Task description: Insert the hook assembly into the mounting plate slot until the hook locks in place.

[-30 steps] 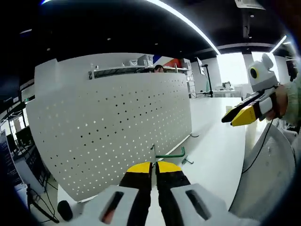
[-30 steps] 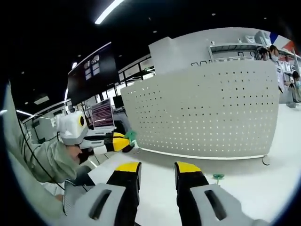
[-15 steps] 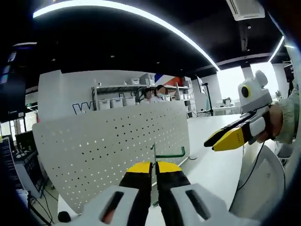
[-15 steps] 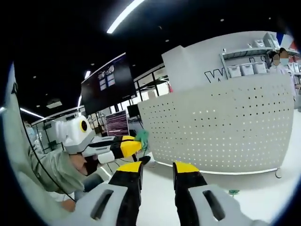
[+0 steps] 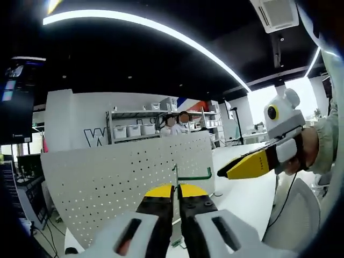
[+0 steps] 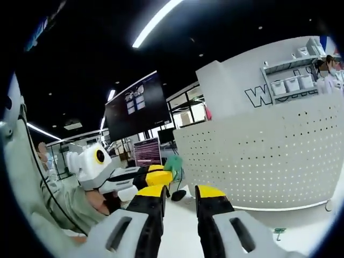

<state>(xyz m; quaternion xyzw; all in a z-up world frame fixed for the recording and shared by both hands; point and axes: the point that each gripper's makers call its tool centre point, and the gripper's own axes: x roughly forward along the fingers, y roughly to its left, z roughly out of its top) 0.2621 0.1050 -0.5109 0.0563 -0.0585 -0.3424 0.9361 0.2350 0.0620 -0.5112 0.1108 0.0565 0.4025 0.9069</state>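
Left hand-held gripper (image 5: 176, 189), hook (image 5: 189, 176) (green) upright, arm rightward

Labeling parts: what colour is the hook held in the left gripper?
Green, on a grey metal stem: the hook in the left gripper, best in the left gripper view.

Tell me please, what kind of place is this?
Probably an open lab or workshop: a white perforated panel stands on a white table, with shelving of storage bins behind and a wall screen.

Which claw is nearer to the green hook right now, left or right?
Left. The left claw is shut on the green hook, holding it in front of the white pegboard. The right claw hangs off to the side, apart from the hook and empty.
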